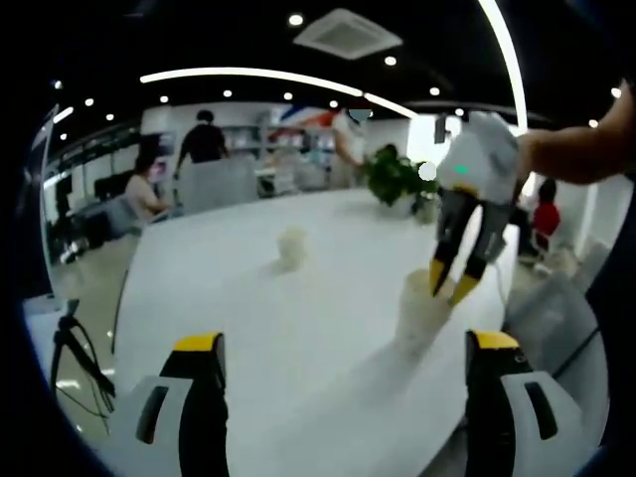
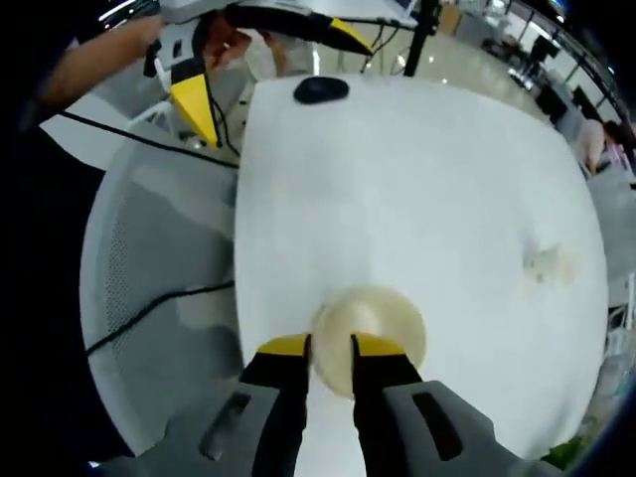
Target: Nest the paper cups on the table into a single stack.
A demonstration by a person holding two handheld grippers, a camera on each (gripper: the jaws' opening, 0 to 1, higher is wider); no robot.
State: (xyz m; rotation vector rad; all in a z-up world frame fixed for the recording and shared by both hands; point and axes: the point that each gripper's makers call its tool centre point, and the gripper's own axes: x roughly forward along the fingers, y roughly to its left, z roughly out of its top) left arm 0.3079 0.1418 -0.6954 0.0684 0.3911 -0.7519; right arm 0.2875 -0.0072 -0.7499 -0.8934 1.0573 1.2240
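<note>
Two paper cups are seen on the table [image 2: 417, 179]: the near cup [image 2: 368, 333], apparently pinched at its rim by the right gripper [image 2: 330, 346], and the far cup [image 2: 550, 264], well apart; the left gripper [image 1: 343, 343] is held wide open, empty.

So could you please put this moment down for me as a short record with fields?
surface: white table
near cup: upright, seen from above
far cup: stands apart, blurred
right gripper: above the near cup, jaws close together at its rim; grasp unclear
left gripper: open, low over the table, holding nothing
stack: not yet made
background: plant, people, a chair
</note>
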